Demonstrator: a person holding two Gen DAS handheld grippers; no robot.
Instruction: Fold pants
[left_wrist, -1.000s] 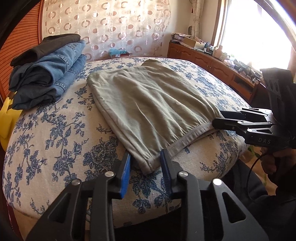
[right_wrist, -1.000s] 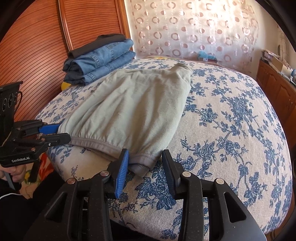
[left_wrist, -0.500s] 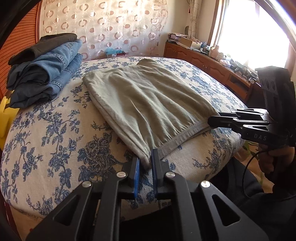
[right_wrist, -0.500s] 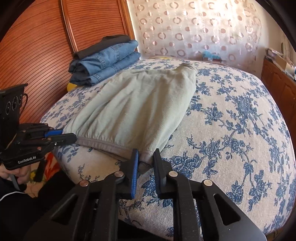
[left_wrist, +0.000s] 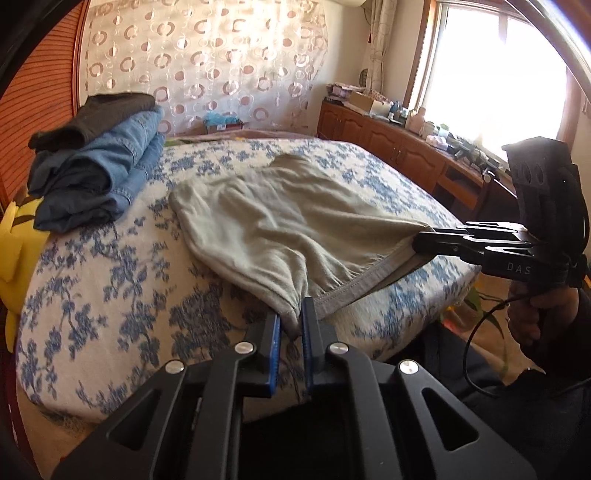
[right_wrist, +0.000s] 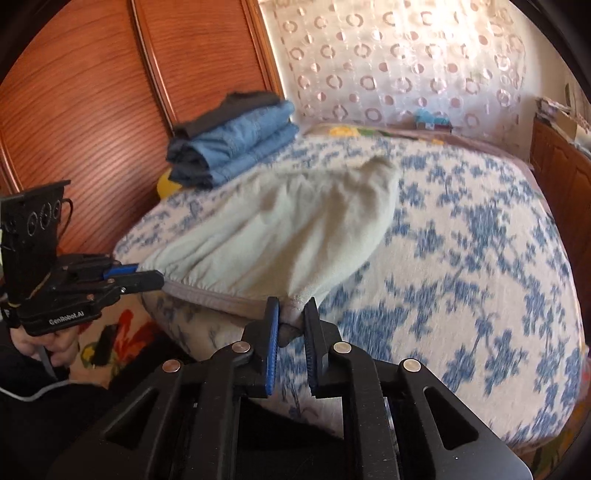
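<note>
Pants (left_wrist: 280, 225) lie near the bed's (left_wrist: 110, 295) near edge, waistband toward the person, legs running away toward the far side. Left claw (left_wrist: 290, 325) is clenched on one waistband corner, right claw (right_wrist: 291, 325) on the other. Bare bedspread beyond gives room; folded jeans (left_wrist: 99, 173) sit at the far left corner.

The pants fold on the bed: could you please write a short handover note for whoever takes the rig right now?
Left tongs: shut on the near-left waistband corner of the grey-green pants.
Right tongs: shut on the other waistband corner.
Pants: spread on the floral bed, waistband end lifted off it, far end resting.
Folded stack of jeans: far left, apart.
Done: both corners gripped.
Left: carry waistband over to the far end, release, smooth.
</note>
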